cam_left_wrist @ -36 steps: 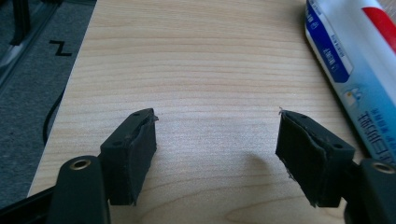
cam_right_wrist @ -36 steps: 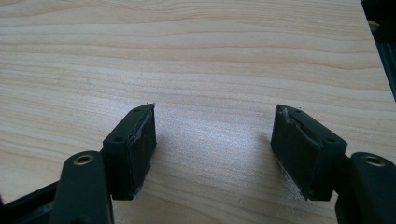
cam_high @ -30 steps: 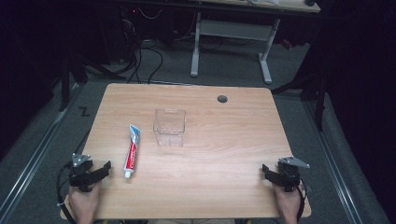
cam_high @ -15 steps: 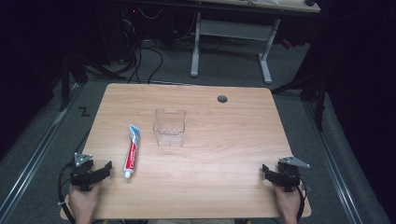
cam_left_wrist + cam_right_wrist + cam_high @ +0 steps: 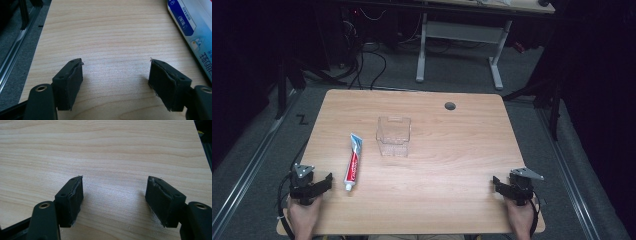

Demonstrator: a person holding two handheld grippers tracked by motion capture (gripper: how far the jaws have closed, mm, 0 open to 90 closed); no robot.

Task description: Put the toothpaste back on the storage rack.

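One tube (image 5: 353,161) of toothpaste lies flat on the table (image 5: 452,150), long axis running about 12 to 6 o'clock with a slight lean, cap end at 6, crimped blue-and-white tail at 12. It sits in the left half of the table, just beside the left gripper (image 5: 326,181), which is at the tube's 8 o'clock. In the left gripper view the tube's printed side (image 5: 192,30) runs along the right edge, near the right-hand jaw but apart from it.

Handling, as a guess: light, soft-walled, glossy plastic skin, so likely a bit slick against the pads. A hard squeeze mid-body would dent it and could push paste toward the cap. The shoulder near the cap looks the stiffest part; the flat crimp is thin and may bend. Best hold probably across the width near the middle or lower third, jaws closing on the two long sides, gently. It lies low, so the jaws must come down almost to the wood.

A clear box (image 5: 393,135) stands at the tube's 2 o'clock, near but not touching. Looks rigid, thin-walled, open at the top, easy to knock aside.

Left gripper: jaws spread wide, nothing between them, bare wood below. Right gripper (image 5: 498,182): at the table's 5 o'clock corner, well apart from the tube, jaws likewise wide and empty in its own view (image 5: 113,187).

A cable hole (image 5: 450,106) sits at the table's 12 o'clock edge.
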